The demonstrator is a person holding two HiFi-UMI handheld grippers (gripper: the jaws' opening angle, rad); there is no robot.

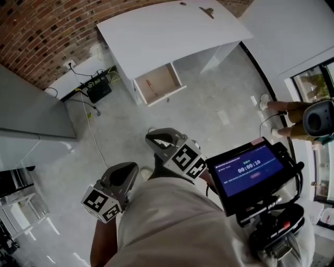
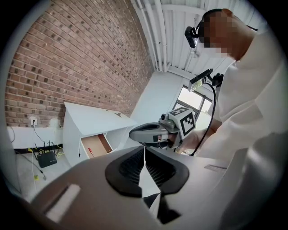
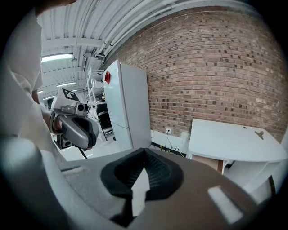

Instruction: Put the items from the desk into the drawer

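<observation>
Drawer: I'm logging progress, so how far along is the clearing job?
Done: the drawer stands open, a thin red item inside. In hand: nothing; the left gripper and right gripper are shut, empty, away from the desk. Left: a small item on the desk top.

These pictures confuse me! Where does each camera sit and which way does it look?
Head view: on the head, looking steeply down at desk, open drawer; shows left gripper, right gripper, shirt.
Left gripper view: on that gripper, facing desk and drawer; shows shut jaws, right gripper, shirt.
Right gripper view: on that gripper, facing brick wall and desk; shows shut jaws, left gripper.
Shared: all three show the desk.
</observation>
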